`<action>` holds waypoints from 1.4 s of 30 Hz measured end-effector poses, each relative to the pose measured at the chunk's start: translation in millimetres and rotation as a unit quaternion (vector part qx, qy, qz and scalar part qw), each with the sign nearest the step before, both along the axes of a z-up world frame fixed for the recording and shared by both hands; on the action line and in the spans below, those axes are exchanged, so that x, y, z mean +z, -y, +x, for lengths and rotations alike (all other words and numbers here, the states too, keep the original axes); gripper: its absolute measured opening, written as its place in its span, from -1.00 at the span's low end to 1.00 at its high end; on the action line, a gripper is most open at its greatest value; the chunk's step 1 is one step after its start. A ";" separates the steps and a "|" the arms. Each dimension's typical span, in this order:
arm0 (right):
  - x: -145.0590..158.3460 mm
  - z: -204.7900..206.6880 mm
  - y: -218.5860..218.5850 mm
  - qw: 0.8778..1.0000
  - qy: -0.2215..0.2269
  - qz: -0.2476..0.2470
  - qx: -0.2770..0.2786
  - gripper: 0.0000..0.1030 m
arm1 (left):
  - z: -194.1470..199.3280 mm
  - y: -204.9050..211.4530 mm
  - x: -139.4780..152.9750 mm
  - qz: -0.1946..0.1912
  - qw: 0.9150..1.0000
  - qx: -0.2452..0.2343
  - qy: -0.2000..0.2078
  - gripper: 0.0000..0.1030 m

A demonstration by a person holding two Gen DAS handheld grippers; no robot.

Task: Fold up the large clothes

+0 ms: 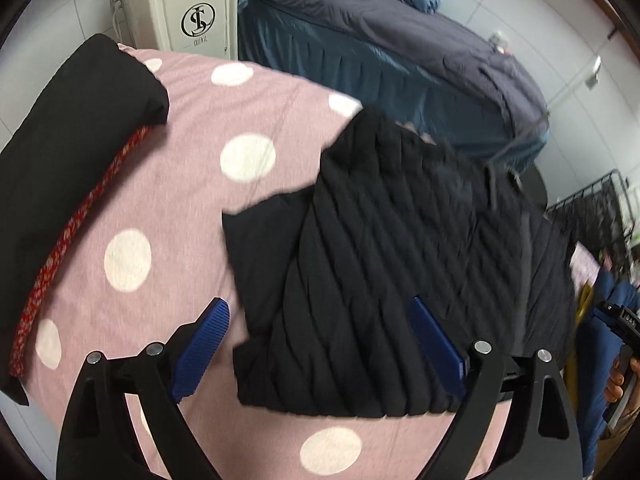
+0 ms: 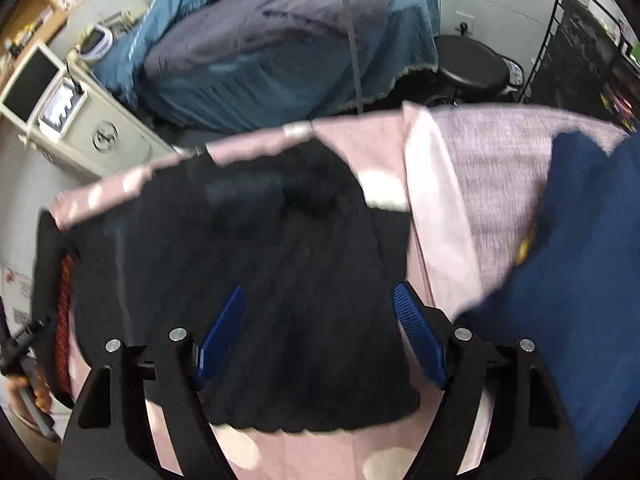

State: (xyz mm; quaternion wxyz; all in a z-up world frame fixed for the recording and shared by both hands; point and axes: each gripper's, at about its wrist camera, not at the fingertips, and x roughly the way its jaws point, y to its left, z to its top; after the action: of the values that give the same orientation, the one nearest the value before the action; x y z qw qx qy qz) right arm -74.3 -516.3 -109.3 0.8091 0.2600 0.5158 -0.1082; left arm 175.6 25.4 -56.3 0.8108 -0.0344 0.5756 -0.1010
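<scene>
A black quilted garment (image 1: 380,272) lies folded on the pink sheet with white dots (image 1: 160,208). My left gripper (image 1: 318,308) hovers above the garment's near left part, open. Its left pad (image 1: 204,344) is over bare sheet and its right pad (image 1: 438,340) is over the garment, neither pressing on cloth. In the right wrist view the same black garment (image 2: 280,280) fills the middle. My right gripper (image 2: 320,292) stands open above it, with the blue pads (image 2: 418,332) clear of the fabric. Both views are blurred.
A black folded piece with red patterned trim (image 1: 60,160) lies at the sheet's left. A navy cloth (image 2: 580,280) and a pale pink cloth (image 2: 500,184) lie to the right. Beyond are a blue-grey bed (image 1: 380,60), a white machine (image 1: 192,8) and a black stool (image 2: 468,64).
</scene>
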 end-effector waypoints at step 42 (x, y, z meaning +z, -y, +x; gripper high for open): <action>-165.5 -144.0 -18.8 0.882 0.055 0.404 -0.236 0.56 | -93.6 -83.8 -106.0 -0.254 0.933 0.226 -0.115 0.73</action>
State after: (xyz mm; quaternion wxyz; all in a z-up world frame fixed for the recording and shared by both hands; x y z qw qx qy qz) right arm -218.3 -497.5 -274.8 0.6115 0.6837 0.3931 -0.0643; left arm 81.9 109.1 -162.3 0.7048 -0.3795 0.5970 -0.0533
